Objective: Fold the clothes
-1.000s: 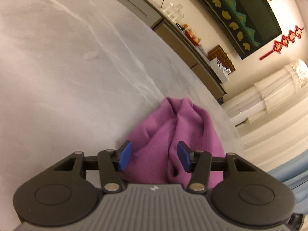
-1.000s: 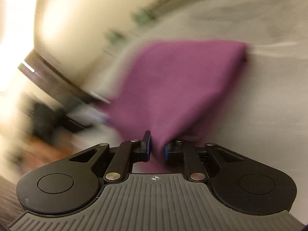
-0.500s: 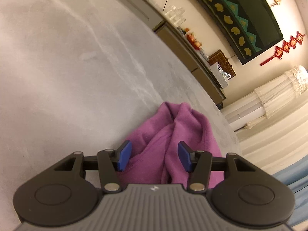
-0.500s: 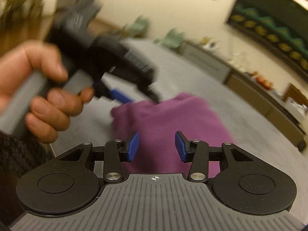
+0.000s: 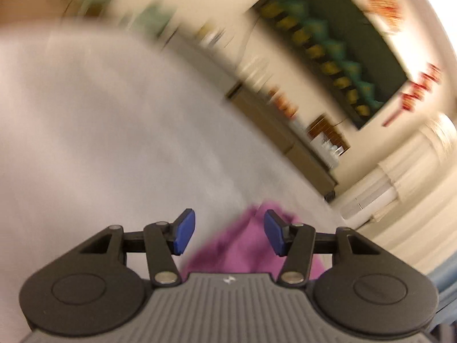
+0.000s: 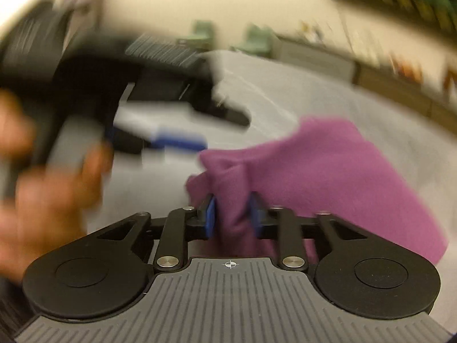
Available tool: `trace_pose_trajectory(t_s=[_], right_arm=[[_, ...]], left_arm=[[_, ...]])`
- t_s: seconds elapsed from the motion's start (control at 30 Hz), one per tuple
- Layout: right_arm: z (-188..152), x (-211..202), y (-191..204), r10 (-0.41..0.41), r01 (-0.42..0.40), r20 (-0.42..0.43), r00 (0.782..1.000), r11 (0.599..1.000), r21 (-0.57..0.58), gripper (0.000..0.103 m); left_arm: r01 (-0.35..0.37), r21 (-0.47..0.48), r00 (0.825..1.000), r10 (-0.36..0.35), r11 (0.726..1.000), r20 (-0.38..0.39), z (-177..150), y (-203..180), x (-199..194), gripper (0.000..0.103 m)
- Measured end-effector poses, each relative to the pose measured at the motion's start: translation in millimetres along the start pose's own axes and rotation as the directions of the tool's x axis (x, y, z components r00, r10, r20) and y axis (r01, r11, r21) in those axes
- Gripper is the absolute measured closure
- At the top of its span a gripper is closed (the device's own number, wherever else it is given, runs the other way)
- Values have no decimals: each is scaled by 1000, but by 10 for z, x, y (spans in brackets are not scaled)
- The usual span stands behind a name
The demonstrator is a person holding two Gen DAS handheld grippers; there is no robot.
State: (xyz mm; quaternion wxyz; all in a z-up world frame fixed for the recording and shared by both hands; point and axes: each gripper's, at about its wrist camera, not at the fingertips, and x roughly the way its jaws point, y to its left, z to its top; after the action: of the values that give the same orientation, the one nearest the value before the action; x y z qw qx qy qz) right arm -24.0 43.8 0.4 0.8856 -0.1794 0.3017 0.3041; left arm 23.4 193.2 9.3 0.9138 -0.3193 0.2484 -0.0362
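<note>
A purple fleece garment (image 6: 328, 171) lies bunched on the grey marbled table (image 6: 285, 85). My right gripper (image 6: 232, 218) is shut on a fold at the garment's near left edge. My left gripper (image 5: 227, 234) is open and empty, raised a little above the table; the garment (image 5: 242, 251) shows just below and behind its fingers. In the right wrist view the left gripper (image 6: 177, 143) is a blurred shape held in a hand, left of the garment and apart from it.
A long low sideboard (image 5: 285, 125) with bottles and boxes stands beyond the table's far edge. White curtains (image 5: 400, 177) hang at the right. Green chairs (image 6: 257, 38) stand behind the table. Both views are blurred by motion.
My right gripper has closed on a fold of the garment; it was open half a second ago. My left gripper has lifted up and back off the garment, still open.
</note>
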Motion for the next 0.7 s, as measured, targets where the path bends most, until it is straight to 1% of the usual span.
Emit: trace_pose_trajectory(t_s=[0.03, 0.07, 0.1, 0.13, 0.17, 0.2, 0.23, 0.27, 0.3, 0.33, 0.37, 0.4, 0.43, 0.53, 0.6, 0.63, 0.7], right_arm=[[-8, -106, 58, 16, -16, 0, 1000, 999, -43, 29], [-26, -265, 87, 33, -31, 30, 999, 997, -65, 28], [-64, -481, 81, 35, -28, 88, 995, 997, -72, 27], [-104, -644, 27, 7, -1, 132, 991, 999, -51, 27], [-143, -780, -42, -30, 34, 166, 986, 999, -19, 28], [-189, -842, -148, -73, 70, 175, 982, 997, 23, 34], [-238, -875, -268, -118, 107, 171, 978, 992, 70, 38], [-313, -834, -391, -143, 128, 135, 981, 986, 110, 40], [-398, -763, -516, -158, 144, 85, 984, 979, 145, 48], [-493, -639, -601, -155, 149, 28, 988, 977, 155, 52], [-613, -600, -667, -135, 130, 19, 991, 977, 171, 52], [-742, -604, -731, -112, 104, 31, 993, 975, 194, 50], [-794, -637, -800, -90, 80, 30, 996, 969, 234, 50], [-714, -658, -983, -23, 27, -16, 1000, 954, 300, 49], [-718, -794, -1148, 23, -9, -38, 999, 945, 326, 48], [-698, -873, -1225, 27, -15, -29, 999, 940, 340, 48], [-604, -982, -1358, 3, -4, 4, 1000, 936, 353, 48]], left_arm=[[39, 53, 999, -40, 998, 16, 6, -83, -49, 49], [78, 103, 996, -81, 992, 22, 6, -162, -83, 49], [122, 134, 992, -122, 983, -8, -17, -229, -56, 49], [156, 157, 987, -149, 975, -52, -57, -292, 8, 49], [174, 183, 982, -157, 968, -102, -107, -357, 95, 49], [166, 224, 979, -133, 960, -152, -166, -424, 202, 50], [127, 282, 978, -73, 951, -194, -246, -480, 328, 50], [78, 330, 975, -3, 941, -221, -329, -483, 440, 54], [47, 356, 972, 39, 933, -231, -402, -449, 535, 55], [26, 379, 969, 70, 925, -236, -459, -423, 606, 55], [33, 389, 970, 63, 921, -233, -463, -423, 595, 55], [39, 392, 970, 59, 919, -234, -463, -410, 567, 55], [43, 383, 971, 51, 923, -232, -470, -380, 528, 55], [50, 369, 972, 38, 928, -230, -460, -324, 407, 55], [49, 372, 973, 40, 927, -228, -415, -332, 323, 57], [49, 378, 976, 36, 924, -213, -357, -385, 280, 57], [76, 422, 986, -4, 903, -169, -229, -539, 182, 54]])
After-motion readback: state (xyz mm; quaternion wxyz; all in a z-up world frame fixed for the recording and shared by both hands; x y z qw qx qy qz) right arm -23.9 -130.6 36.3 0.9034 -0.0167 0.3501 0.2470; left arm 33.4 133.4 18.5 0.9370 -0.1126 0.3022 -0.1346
